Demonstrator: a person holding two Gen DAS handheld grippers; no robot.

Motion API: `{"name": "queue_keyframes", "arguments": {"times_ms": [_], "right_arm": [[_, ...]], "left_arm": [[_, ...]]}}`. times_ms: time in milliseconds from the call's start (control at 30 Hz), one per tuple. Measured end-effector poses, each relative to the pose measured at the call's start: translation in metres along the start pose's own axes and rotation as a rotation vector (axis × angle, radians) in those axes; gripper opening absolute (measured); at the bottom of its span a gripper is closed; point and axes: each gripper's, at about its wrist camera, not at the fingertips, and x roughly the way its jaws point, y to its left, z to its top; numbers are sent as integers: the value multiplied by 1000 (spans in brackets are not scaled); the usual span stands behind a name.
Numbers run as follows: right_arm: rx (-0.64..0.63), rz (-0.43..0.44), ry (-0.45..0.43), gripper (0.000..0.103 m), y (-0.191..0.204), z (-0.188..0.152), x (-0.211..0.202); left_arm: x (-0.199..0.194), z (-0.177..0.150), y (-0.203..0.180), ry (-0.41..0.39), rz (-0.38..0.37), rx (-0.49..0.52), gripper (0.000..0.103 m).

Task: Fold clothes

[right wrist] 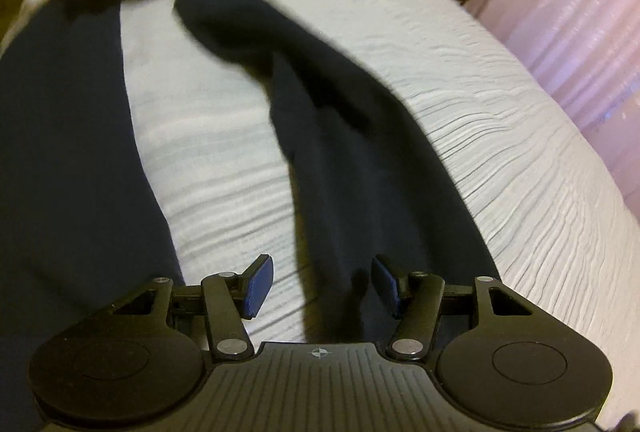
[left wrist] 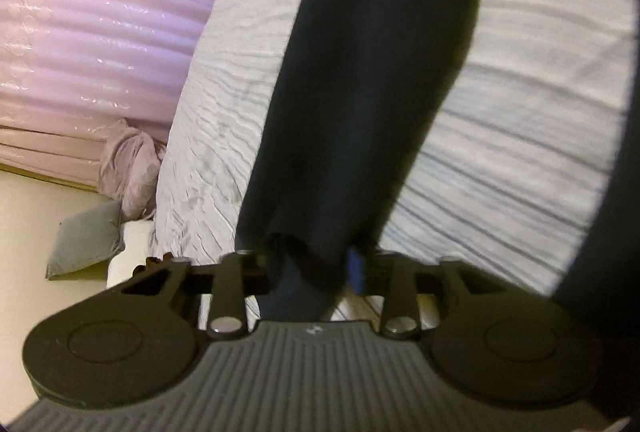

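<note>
**Dark garment stretched out on the bed, one end gripped**

The dark navy garment (left wrist: pixel 372 80) lies lengthwise on the pale ribbed bedspread (left wrist: pixel 520 136), a long leg or sleeve running away from the cameras. The left gripper (left wrist: pixel 316 268) is clenched on its near end. The right gripper (right wrist: pixel 322 286) stands released, its blue pads (right wrist: pixel 260 284) astride the cloth. Judged so, a fold is being set up; the next move calls for the right tongs to pinch before lifting.
</note>
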Motion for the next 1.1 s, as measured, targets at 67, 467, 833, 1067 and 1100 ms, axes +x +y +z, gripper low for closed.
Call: {"name": "queue_keyframes", "arguments": {"times_ms": [67, 467, 833, 1067, 1100], "right_arm": [[-70, -32, 10, 57, 5, 0, 9], [-85, 26, 17, 3, 11, -26, -31], [98, 33, -119, 9, -1, -31, -81], [284, -10, -157, 10, -27, -44, -84], [309, -20, -152, 10, -33, -46, -82]], "left_arm": [[-3, -3, 10, -6, 40, -27, 8], [-36, -44, 12, 64, -98, -5, 12], [-83, -81, 78, 72, -84, -372, 39], [-14, -62, 120, 102, -163, -623, 48], [3, -60, 121, 125, -182, -635, 53]]}}
